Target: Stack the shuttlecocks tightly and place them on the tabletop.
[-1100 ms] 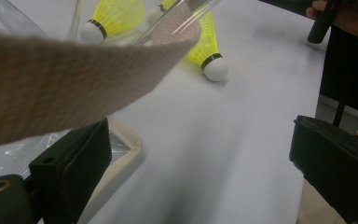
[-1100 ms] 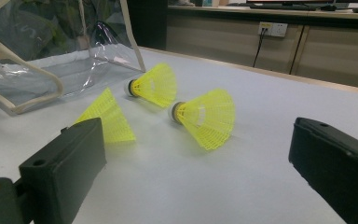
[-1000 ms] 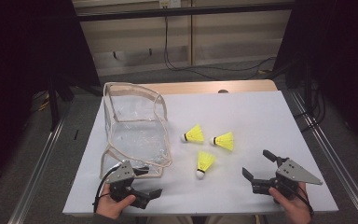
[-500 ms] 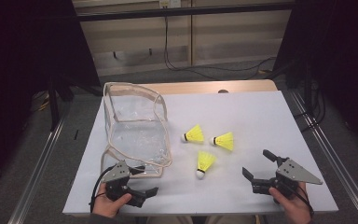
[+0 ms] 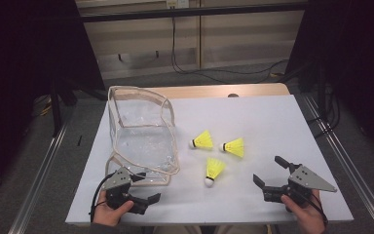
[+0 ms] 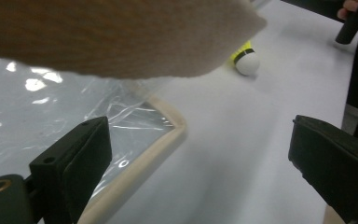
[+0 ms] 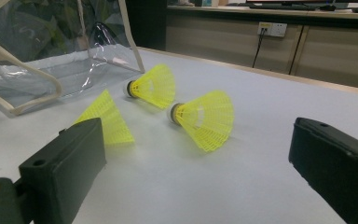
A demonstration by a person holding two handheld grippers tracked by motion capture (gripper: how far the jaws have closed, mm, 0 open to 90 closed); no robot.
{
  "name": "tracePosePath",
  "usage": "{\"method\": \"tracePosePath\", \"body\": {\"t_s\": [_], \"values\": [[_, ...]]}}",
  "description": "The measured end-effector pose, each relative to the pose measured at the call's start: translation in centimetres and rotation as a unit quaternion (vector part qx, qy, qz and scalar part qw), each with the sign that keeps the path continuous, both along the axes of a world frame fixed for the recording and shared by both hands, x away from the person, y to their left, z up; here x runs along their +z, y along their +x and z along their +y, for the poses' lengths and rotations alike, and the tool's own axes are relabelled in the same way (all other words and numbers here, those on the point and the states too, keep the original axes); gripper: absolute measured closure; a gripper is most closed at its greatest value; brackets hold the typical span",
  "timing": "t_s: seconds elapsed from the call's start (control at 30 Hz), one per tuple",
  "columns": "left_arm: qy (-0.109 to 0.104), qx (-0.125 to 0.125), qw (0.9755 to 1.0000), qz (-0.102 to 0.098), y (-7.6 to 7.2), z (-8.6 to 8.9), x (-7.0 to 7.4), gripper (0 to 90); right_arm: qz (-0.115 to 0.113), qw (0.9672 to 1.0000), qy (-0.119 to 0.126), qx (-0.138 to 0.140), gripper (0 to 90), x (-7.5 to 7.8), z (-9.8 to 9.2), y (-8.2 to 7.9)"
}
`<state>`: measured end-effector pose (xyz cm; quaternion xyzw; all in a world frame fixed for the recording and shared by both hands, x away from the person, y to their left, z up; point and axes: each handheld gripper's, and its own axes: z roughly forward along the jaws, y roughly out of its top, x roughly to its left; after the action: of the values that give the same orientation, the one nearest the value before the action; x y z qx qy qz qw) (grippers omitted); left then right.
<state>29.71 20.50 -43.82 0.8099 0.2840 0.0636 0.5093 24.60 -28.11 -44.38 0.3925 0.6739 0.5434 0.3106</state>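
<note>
- The nearest shuttlecock (image 5: 214,170) lies on the white tabletop (image 5: 272,122), to the left of the right claw (image 5: 270,172) and slightly farther from the person; nothing stands between them.
- Its long axis runs near to far: the white cork points toward the person, the yellow skirt points away.
- The right claw is clearly the nearer one to it. The left claw (image 5: 148,187) is at the near left, beside the near corner of the clear bag (image 5: 141,136), so this one is closer to the bag than to the shuttlecocks.
- Two more shuttlecocks, (image 5: 203,140) and (image 5: 233,146), lie just behind the first one, both with the cork to the left.
- The right claw is spread wide and holds nothing; it stays low over the tabletop, and its jaws point to the left and far, toward the group of shuttlecocks.
- The left claw is also spread and empty; in the left gripper view the beige edge of the bag (image 6: 144,149) passes between its jaws.
</note>
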Motion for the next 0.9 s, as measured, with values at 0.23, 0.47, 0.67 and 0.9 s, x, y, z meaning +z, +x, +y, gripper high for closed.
{"method": "tracePosePath", "body": {"t_s": [0.23, 0.47, 0.67, 0.9], "values": [[0.007, 0.010, 0.9999, -0.001, 0.1, 0.2, 0.0, 4.5, 0.004, 1.0000, -0.001, -0.003, 2.8, 0.2, 0.0, 0.3], [0.007, 0.021, 0.9998, -0.003, 0.2, 0.5, 0.0, 4.5, 0.009, 1.0000, -0.004, -0.002, 2.6, 0.2, 0.1, 1.0], [0.013, 0.021, 0.9997, -0.005, 0.3, 0.4, 0.1, 4.2, 0.015, 0.9999, -0.006, -0.001, 2.6, 0.2, 0.2, 1.4], [0.009, 0.023, 0.9997, -0.005, 0.3, 0.5, 0.1, 4.2, 0.024, 0.9996, -0.012, 0.000, 2.2, 0.3, 0.4, 1.9]]}}
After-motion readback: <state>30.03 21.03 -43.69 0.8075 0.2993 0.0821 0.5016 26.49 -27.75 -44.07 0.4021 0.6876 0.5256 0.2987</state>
